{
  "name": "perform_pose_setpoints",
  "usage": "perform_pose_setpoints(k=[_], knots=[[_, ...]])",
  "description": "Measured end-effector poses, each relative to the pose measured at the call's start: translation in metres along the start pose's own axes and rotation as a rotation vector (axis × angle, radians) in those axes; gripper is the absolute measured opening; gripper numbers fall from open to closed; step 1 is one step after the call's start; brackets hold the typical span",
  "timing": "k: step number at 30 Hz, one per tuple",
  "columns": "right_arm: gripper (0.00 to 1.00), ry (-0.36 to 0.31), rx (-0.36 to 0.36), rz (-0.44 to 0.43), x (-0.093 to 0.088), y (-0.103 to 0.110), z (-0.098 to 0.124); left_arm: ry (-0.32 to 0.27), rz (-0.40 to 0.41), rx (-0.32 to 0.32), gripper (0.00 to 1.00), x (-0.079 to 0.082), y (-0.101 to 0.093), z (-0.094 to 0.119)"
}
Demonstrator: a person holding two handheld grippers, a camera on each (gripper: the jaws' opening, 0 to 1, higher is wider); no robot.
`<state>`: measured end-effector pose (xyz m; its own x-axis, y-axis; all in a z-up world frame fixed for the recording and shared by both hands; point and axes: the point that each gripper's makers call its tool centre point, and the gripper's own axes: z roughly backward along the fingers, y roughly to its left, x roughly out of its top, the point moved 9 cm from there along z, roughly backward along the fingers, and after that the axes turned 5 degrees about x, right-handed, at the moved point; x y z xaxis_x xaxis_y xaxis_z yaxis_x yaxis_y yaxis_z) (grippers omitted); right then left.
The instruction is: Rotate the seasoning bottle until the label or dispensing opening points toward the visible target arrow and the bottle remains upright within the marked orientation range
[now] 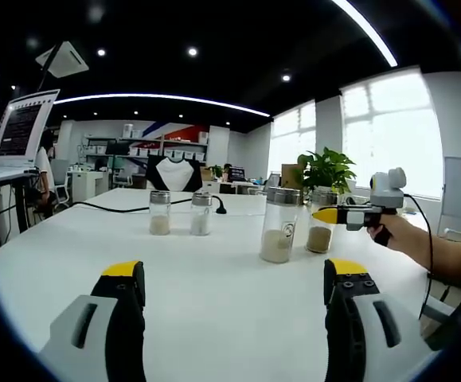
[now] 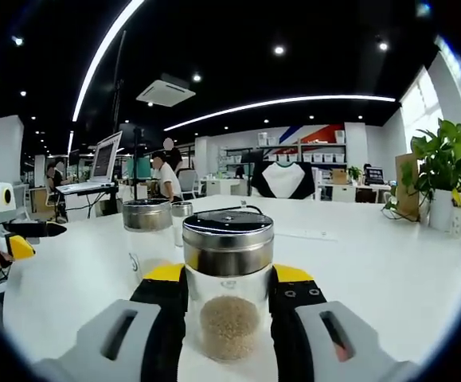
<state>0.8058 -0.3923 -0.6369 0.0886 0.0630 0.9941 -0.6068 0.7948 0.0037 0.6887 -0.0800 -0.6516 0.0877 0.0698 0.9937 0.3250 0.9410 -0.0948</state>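
Note:
A glass seasoning bottle (image 2: 228,318) with a metal lid and brown granules stands upright on the white table (image 2: 389,270). My right gripper (image 2: 228,274) is shut on it, a yellow-tipped jaw pressing each side. In the left gripper view the same bottle (image 1: 319,235) sits at the right, with the right gripper (image 1: 328,215) held on it by a person's hand. My left gripper (image 1: 234,274) hovers low over the table, wide open with nothing between its jaws. It shows again as the left gripper (image 2: 25,237) at the left edge of the right gripper view.
A larger jar (image 1: 279,225) of pale powder stands beside the held bottle. Two small shakers (image 1: 159,212) (image 1: 201,213) stand farther left. A black cable (image 1: 111,209) crosses the far table. A potted plant (image 1: 326,169) and a monitor (image 1: 23,127) flank the table.

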Motion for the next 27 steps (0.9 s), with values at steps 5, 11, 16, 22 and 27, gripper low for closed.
perform_pose_setpoints(k=[5,11,16,22,27], knots=[[0.39,-0.001,0.003,-0.002,-0.0002,0.0005,0.0002,0.002,0.0,0.001,0.98,-0.0002,0.0003,-0.0001],[0.39,0.013,0.018,-0.011,0.0004,-0.0005,0.0008,0.002,0.0,0.002,0.98,-0.0002,0.0006,-0.0001],[0.39,0.011,0.014,-0.015,-0.0003,0.0012,0.0011,0.0,-0.001,0.0,0.98,0.0006,-0.0002,0.0005],[0.39,0.015,0.016,-0.017,-0.0003,0.0018,0.0013,0.0,0.0,0.002,0.98,0.001,0.0,0.0006],[0.38,0.019,0.013,-0.017,-0.0002,0.0018,0.0011,0.002,-0.001,0.0,0.98,0.0007,-0.0005,-0.0001]])
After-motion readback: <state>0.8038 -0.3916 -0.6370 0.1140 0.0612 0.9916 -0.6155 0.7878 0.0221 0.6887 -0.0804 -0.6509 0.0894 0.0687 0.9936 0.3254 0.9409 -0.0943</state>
